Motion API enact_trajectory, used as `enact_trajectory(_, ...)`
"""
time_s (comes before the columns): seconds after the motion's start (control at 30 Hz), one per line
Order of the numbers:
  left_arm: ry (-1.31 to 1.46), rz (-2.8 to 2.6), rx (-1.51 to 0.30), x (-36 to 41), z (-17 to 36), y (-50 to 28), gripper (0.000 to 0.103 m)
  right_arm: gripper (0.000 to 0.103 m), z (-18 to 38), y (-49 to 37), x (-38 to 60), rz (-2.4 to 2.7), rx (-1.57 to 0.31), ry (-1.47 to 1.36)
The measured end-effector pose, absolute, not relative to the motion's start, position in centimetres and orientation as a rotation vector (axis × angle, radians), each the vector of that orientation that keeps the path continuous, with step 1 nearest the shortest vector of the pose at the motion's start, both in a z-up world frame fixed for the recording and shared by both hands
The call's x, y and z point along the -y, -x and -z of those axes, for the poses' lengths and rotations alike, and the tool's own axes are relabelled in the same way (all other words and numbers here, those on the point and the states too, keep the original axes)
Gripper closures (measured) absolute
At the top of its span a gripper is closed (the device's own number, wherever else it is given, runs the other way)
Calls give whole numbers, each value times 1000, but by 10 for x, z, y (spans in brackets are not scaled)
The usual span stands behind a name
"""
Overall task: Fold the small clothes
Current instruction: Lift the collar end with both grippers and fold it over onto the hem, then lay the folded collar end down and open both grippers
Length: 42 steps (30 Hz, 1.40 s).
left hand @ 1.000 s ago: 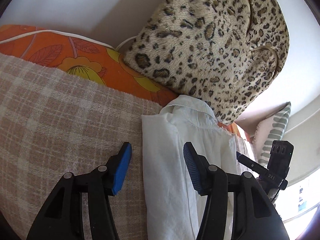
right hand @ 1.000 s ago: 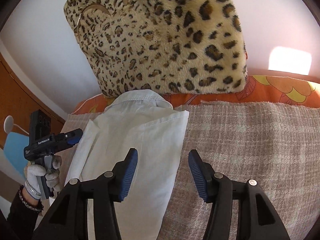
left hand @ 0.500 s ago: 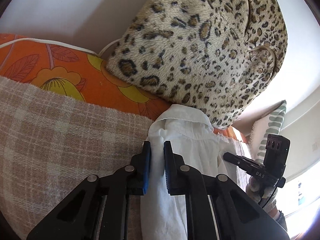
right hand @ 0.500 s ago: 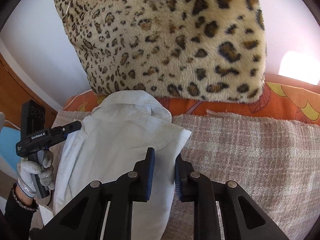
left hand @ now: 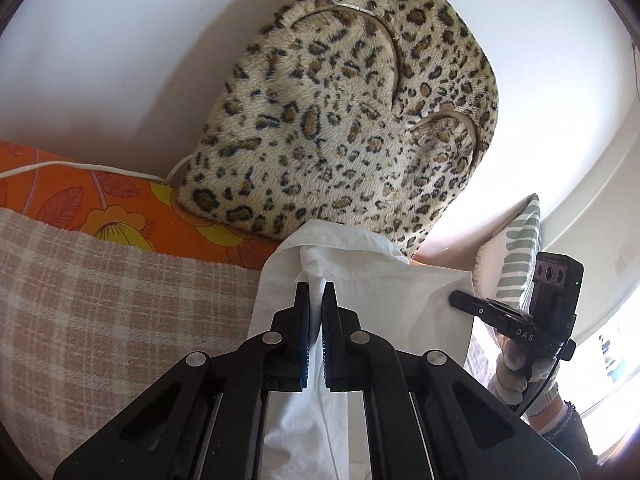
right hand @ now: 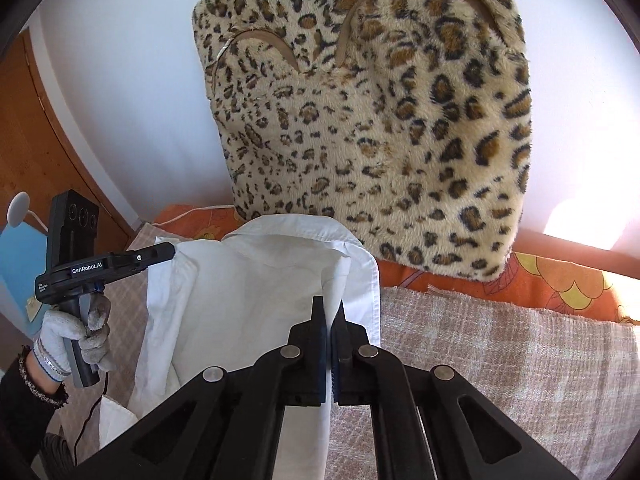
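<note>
White shirt (left hand: 360, 304) looks like thin, smooth matt cotton, a bit creased. Leopard cushion (left hand: 344, 120) up at 12 o'clock is shaggy plush fur. Checked blanket (left hand: 100, 300) at 9 o'clock is coarse, nubby weave. Gripper arms (left hand: 400, 400) are matt black plastic with shiny metal rivets (left hand: 272, 337).

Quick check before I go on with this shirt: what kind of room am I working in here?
Most likely a bedroom, with the work done on a bed or daybed. A plaid woven blanket lies over an orange floral sheet, a leopard-print cushion leans on the white wall, and a green-striped pillow sits at the side.
</note>
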<state>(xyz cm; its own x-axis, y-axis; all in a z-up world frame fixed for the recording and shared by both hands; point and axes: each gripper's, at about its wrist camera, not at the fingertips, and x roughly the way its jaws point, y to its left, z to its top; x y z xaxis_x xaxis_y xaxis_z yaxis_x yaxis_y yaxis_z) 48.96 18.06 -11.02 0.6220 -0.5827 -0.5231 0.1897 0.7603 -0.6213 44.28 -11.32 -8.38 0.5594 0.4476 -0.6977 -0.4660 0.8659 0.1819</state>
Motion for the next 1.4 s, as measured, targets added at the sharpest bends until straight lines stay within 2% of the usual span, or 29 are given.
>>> enact_trajectory(0.4,527,504,-712,-176,69,-430,101,103,30,-373,114,-574,-726,124)
enact_trajectory(0.77,469,544,-634,-172,33,-324,101,103,10,-280,127,-577,-633,233)
enact_trajectory(1.07,391,559,-723,-160,64,-238,101,103,49,-185,129,-561,-581,354)
enact_trajectory(1.4,331,523,-850,-166,106,-200,101,102,115,-115,131,-510,-635,544)
